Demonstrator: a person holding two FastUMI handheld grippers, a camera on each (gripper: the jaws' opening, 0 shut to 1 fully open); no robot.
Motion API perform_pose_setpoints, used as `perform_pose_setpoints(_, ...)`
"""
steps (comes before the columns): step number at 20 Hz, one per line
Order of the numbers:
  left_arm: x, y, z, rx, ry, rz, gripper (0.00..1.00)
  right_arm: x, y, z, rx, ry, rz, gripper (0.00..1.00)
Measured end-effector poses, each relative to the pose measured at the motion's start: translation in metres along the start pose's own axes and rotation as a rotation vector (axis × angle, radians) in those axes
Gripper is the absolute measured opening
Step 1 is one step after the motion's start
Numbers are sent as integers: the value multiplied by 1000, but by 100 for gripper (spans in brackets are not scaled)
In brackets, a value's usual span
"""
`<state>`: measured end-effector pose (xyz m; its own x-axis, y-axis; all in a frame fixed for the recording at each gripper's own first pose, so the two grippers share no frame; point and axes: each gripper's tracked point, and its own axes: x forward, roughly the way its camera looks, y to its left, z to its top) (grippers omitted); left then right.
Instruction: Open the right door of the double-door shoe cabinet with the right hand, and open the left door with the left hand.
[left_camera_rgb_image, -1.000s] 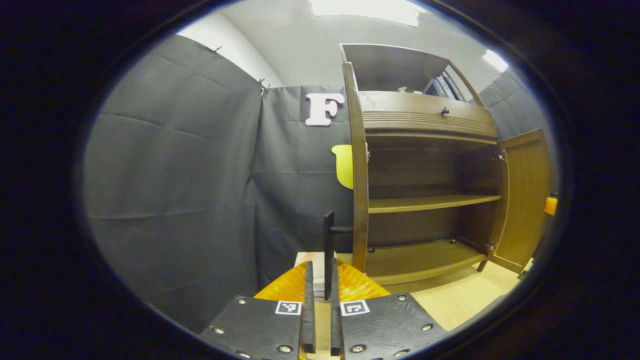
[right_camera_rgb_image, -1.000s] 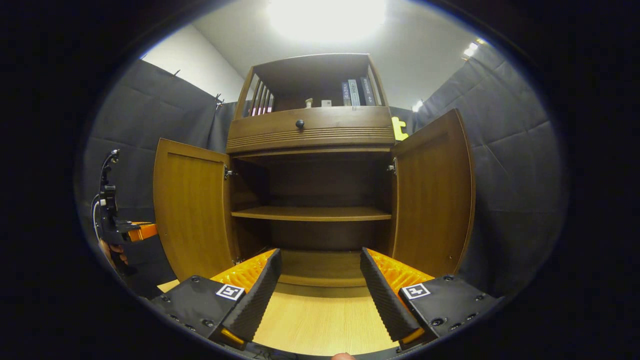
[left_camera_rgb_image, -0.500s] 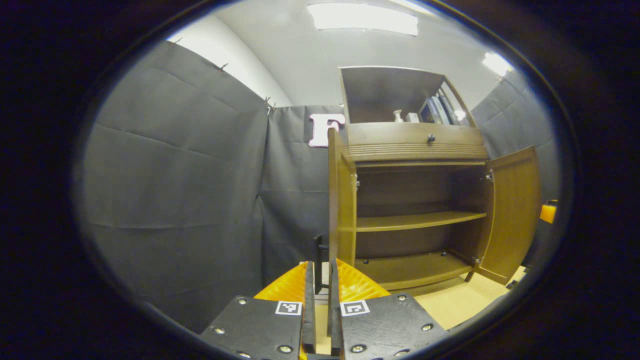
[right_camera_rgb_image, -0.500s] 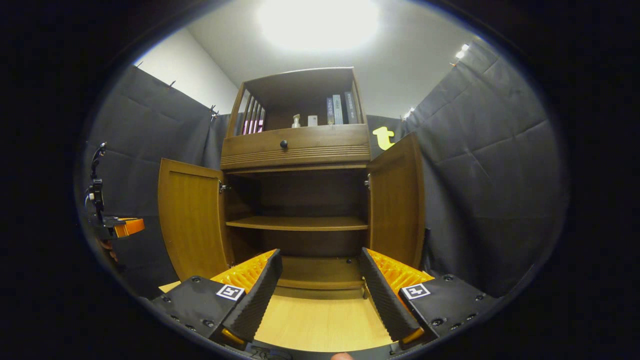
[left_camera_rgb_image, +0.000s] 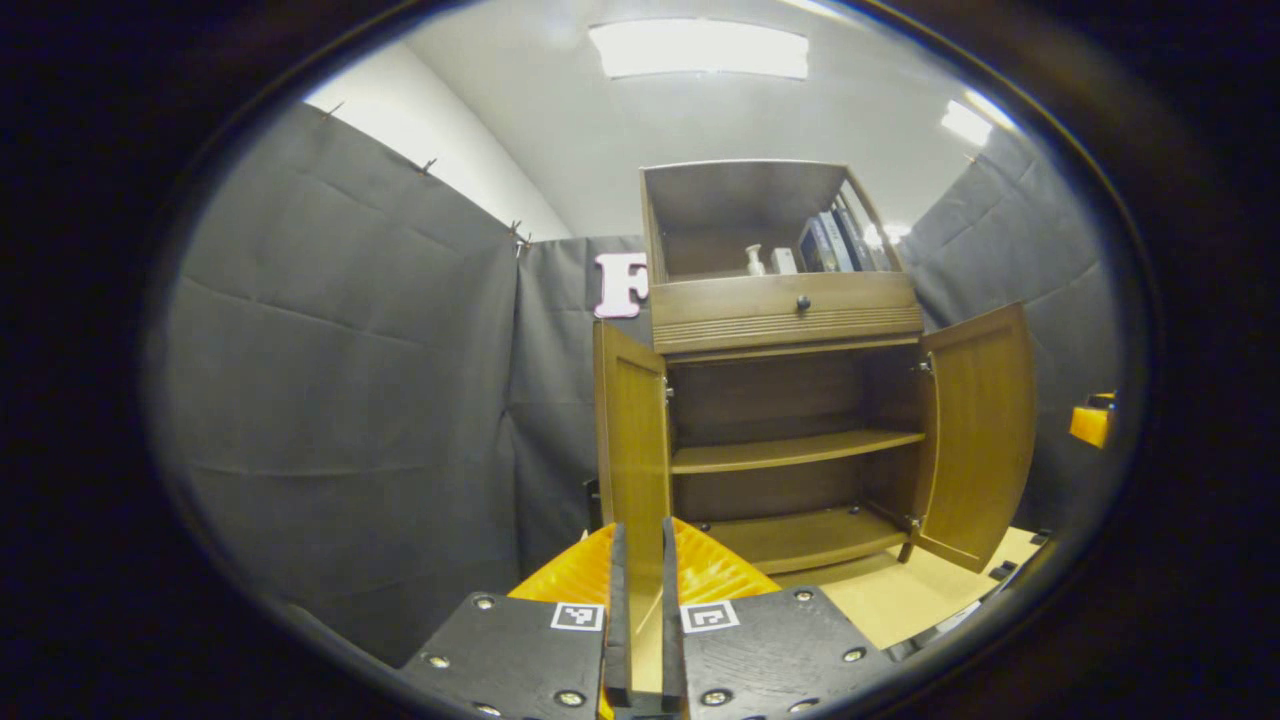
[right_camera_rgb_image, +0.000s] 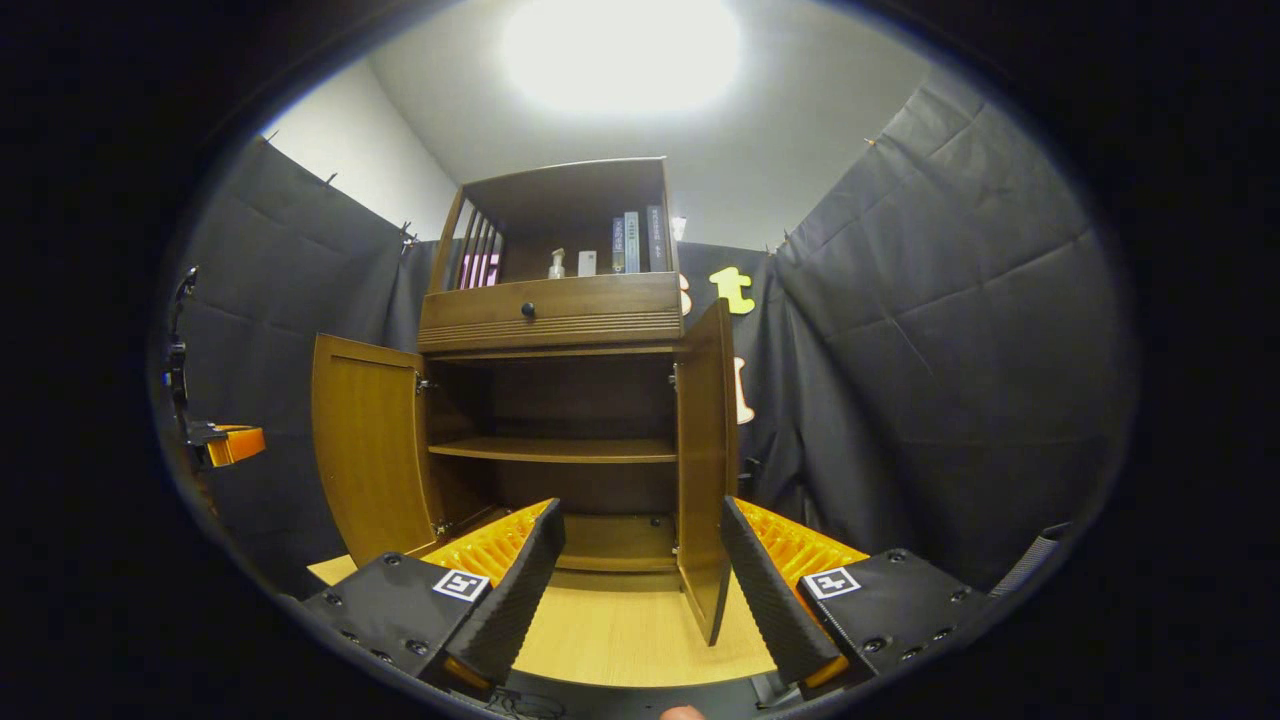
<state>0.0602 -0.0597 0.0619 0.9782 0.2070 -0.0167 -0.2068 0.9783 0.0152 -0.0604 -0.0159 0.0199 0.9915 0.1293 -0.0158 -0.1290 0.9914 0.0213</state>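
Left gripper view: left tool (left_camera_rgb_image: 640, 620) at bottom centre, fingers nearly together with a thin gap, clenched on nothing. Cabinet (left_camera_rgb_image: 785, 310) ahead and right, standing on a pale floor (left_camera_rgb_image: 900, 605). Left door (left_camera_rgb_image: 632, 440) swung out, nearly edge-on, directly beyond the fingertips; long axis upright; apart from the fingers. Right door (left_camera_rgb_image: 978, 435) swung wide toward the right edge, hinged on the cabinet's right side. Shelf (left_camera_rgb_image: 795, 452) bare, drawer knob (left_camera_rgb_image: 802, 302) above, books (left_camera_rgb_image: 830, 240) in the top niche. Other tool (left_camera_rgb_image: 1092, 422) at far right, beyond the right door. Right gripper view: right tool (right_camera_rgb_image: 640, 590) at the bottom, fingers spread wide, released, grasping nothing. Right door (right_camera_rgb_image: 705, 470) straight ahead, edge-on, lower corner reaching down between the two fingers but likely farther off, contact not evident. Left door (right_camera_rgb_image: 370, 460) open toward the left, left tool (right_camera_rgb_image: 225, 442) just beyond it near the left edge. Judged from this: both doors already open, task essentially done. Each door nearest its own tool, so any further swing would mean pushing outward, away from the cabinet's middle, about the upright hinge line.
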Motion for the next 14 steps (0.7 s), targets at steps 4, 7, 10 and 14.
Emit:
perform_pose_setpoints(4, -3, -5, 5, 2, -18, -18, 15, -8, -12, 2, 11, -4, -26, 94)
perform_pose_setpoints(7, -5, -4, 5, -4, -24, -9, 17, -8, -16, 4, 17, -12, -34, 98)
perform_pose_setpoints(10, -7, -3, 10, -4, -33, -3, 22, -6, -16, 7, 17, -14, -39, 98)
perform_pose_setpoints(14, -4, 2, 14, -10, -54, 11, 67, -6, -16, 10, 7, -16, -43, 98)
